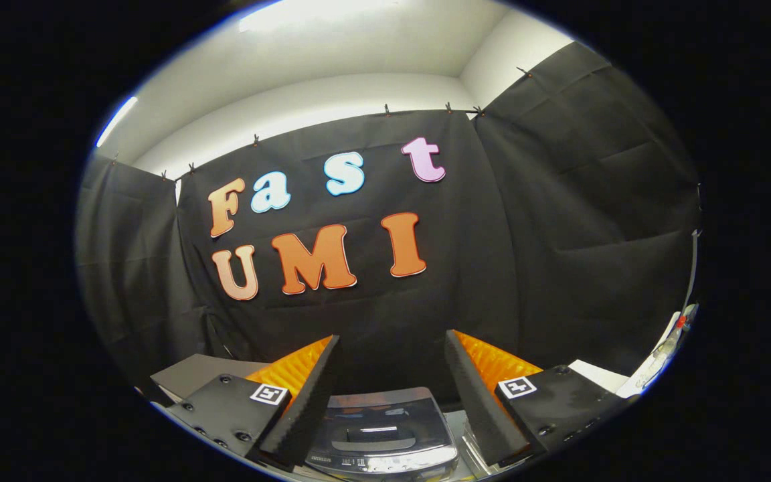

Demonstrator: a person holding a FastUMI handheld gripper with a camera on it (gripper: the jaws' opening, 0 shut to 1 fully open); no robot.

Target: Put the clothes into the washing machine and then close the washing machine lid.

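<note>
A view along a hand-held claw (392, 375), looking slightly upward into a booth hung with black cloth (559, 234). The claw's two fingers (305, 402) rise from the lower part of the scene, one to each side, and they stand well apart with open space between them, holding nothing. Each finger has a ribbed inner face, and each sits on a flat dark mounting plate (225, 408) that carries a small square black-and-white marker (269, 393). Low between the two fingers, just ahead of them and beneath their tips, sits a small top-loading washing machine (382, 438) — its grey body is seen from above and slightly from the front. The lid (379, 422) is a dark, glossy, see-through panel lying flat on the machine, and it reflects a short streak of light. A strip of controls runs along the edge of the machine nearest the claw. The fingers do not touch the machine; it lies in the gap between them. The machine rests on a pale desk (600, 375), whose surface shows beyond the right finger. At the far right rim of the scene lie some pale items, too distorted to identify. Above the black cloth, a white wall (332, 100) and a bright ceiling (359, 33) are visible.
</note>
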